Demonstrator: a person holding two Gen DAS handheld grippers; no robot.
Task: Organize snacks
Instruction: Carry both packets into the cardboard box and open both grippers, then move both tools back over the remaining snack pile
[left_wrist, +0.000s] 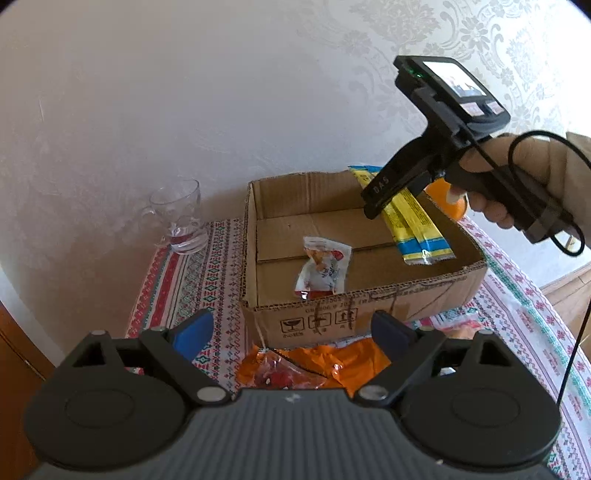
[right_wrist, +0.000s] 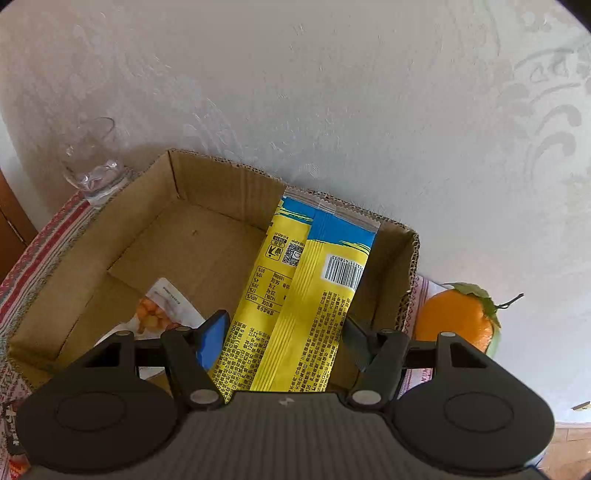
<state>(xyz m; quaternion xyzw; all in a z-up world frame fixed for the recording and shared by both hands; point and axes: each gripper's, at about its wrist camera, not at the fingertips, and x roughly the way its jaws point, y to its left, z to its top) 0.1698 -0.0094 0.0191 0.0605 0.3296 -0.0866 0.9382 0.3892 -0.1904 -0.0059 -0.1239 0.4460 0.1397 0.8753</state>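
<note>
Cardboard box (left_wrist: 369, 299), open-topped, standing against the wall at the far edge of the tabletop (left_wrist: 221, 266), with the right hand-held gripper (right_wrist: 284, 332) pinching a yellow-and-blue snack packet (right_wrist: 306, 295) over it. The packet's far end leans on the box's rear wall near its right corner, while the near end is clamped between the jaws. A small white sachet (left_wrist: 323, 267) already lies on the box floor. The left hand-held gripper (left_wrist: 291, 332) hangs with jaws spread and empty above an orange wrapper (left_wrist: 332, 363) lying just in front of the box. A glass mug (left_wrist: 181, 218) stands beside the box's left wall; an orange fruit (right_wrist: 456, 319) sits beyond its right wall. To finish the placement well, lower the packet until it lies flat along the right wall, clear of the sachet, before releasing.
</note>
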